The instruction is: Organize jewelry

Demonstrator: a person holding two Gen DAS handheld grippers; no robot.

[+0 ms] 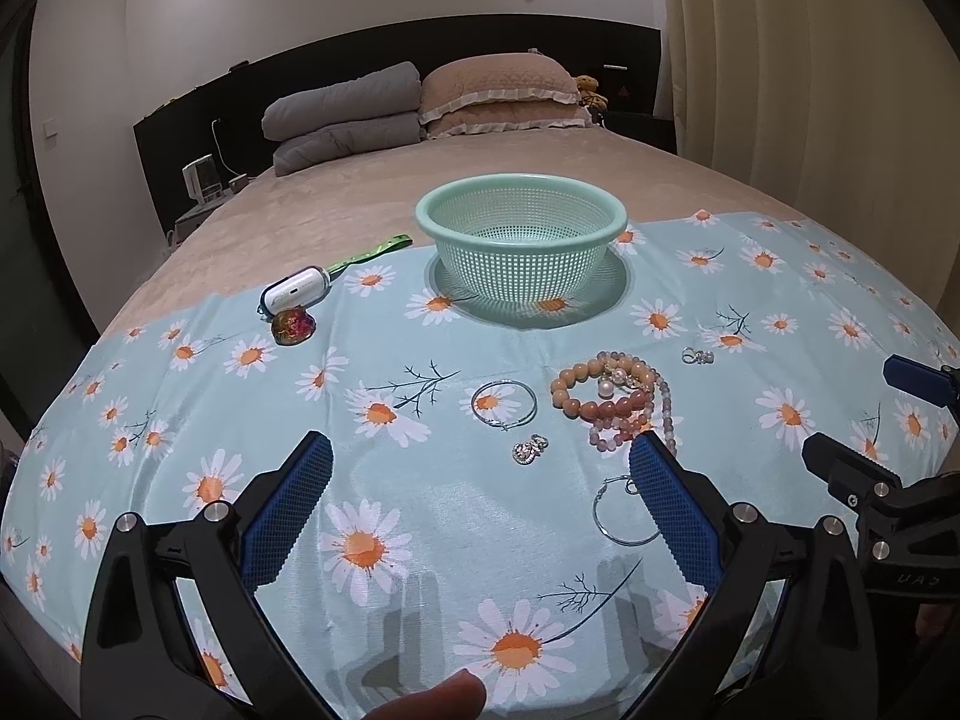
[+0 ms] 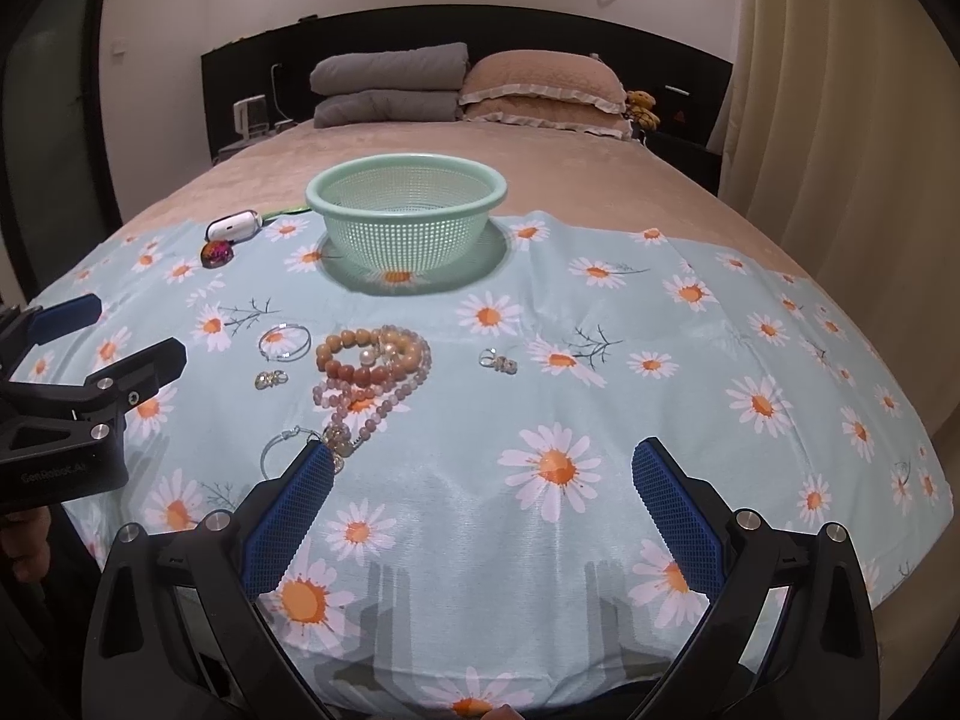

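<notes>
A mint green mesh basket [image 1: 521, 222] [image 2: 405, 189] stands empty at the far side of the daisy cloth. A pile of beaded bracelets [image 1: 606, 396] [image 2: 375, 366] lies in the middle. Around it lie a silver hoop [image 1: 503, 403] [image 2: 284, 342], a second hoop [image 1: 618, 510] [image 2: 282, 450], a small sparkly earring [image 1: 529, 449] [image 2: 270, 379] and a ring-like piece [image 1: 697, 355] [image 2: 498, 360]. My left gripper [image 1: 480, 468] is open and empty, near the earring. My right gripper [image 2: 483, 468] is open and empty over bare cloth, right of the beads.
A white case [image 1: 294, 294] [image 2: 233, 227], a green strap [image 1: 372, 252] and an iridescent stone [image 1: 292, 327] [image 2: 217, 253] lie at the cloth's far left. Pillows [image 1: 504, 96] and a folded grey quilt [image 1: 342, 120] are at the bed head. Curtain on the right.
</notes>
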